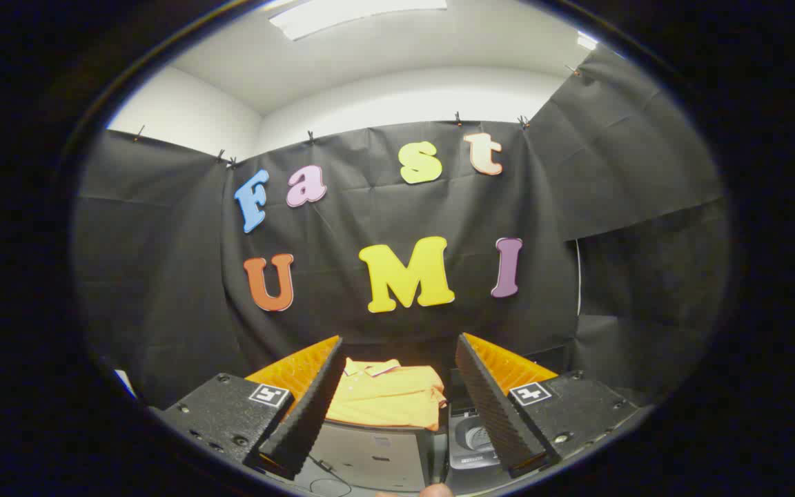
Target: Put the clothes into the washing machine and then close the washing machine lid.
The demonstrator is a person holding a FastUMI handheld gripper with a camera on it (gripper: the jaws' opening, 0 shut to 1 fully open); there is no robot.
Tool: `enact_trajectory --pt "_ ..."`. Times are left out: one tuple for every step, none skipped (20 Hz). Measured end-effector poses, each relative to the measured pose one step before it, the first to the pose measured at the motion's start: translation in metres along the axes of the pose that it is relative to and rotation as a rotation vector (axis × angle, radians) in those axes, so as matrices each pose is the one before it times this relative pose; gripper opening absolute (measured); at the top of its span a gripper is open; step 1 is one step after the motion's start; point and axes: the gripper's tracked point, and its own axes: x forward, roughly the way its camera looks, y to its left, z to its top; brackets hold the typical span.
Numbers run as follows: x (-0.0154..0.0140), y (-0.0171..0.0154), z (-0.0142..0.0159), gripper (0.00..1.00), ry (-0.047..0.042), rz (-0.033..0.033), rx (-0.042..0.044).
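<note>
The gripper (397,393) hangs in the air with its fingers spread wide and nothing between them. Beyond them, an orange shirt (387,397) lies folded on a grey box (370,452), with the small washing machine (475,442) just beside it. I'd say the pick-up has not begun; next the fingers must drop onto the shirt and pinch it
</note>
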Motion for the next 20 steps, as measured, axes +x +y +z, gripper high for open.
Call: enact_trajectory --pt "-0.0006 -0.00016 0.00413 1.0 -0.014 -0.00471 -0.00828" --pt "-0.00503 -0.00388 0.00566 1.0 -0.02265 -0.01923 -0.01178" --pt "0.00093 -0.00504 0.00523 1.0 -0.01416 -0.02132 -0.01968" --pt "0.00154 -0.00332 -0.00282 1.0 -0.00344 -0.0126 -0.01826" --pt "-0.00066 -0.00268 -0.00443 1.0 0.00823 -0.01282 -0.01052" --pt "-0.00211 -0.00012 -0.00542 1.0 0.01046 -0.00469 0.00089" --pt "-0.00131 0.00207 -0.00454 1.0 0.00718 0.00137 0.00576" --pt "-0.00205 -0.00021 -0.0028 1.0 0.00693 -0.00161 0.0042" --pt "-0.00143 -0.00259 -0.0035 1.0 0.00751 -0.00228 0.00187" --pt "0.00014 -0.00273 -0.0041 1.0 0.00544 -0.0044 0.00344" --pt "-0.0003 -0.00209 -0.00301 1.0 0.0055 -0.00485 0.00353" --pt "-0.00064 -0.00026 -0.0051 1.0 0.00275 -0.00064 0.00517" --pt "0.00051 -0.00005 -0.00427 1.0 0.00158 0.00404 -0.00087" --pt "-0.00012 -0.00134 -0.00639 1.0 0.00092 -0.00066 -0.00747" --pt "0.00008 -0.00372 -0.00855 1.0 0.00939 -0.00484 -0.01258" --pt "-0.00049 -0.00315 -0.01064 1.0 0.01177 0.00105 -0.011" --pt "-0.0016 -0.00116 -0.00933 1.0 0.0098 0.00649 -0.00619" --pt "-0.00176 -0.00231 -0.00729 1.0 0.00998 0.00112 -0.00204" --pt "-0.00052 -0.00241 -0.00657 1.0 0.00874 -0.00008 0.00028" --pt "-0.00062 -0.0001 -0.00565 1.0 0.00814 0.00225 -0.00381"
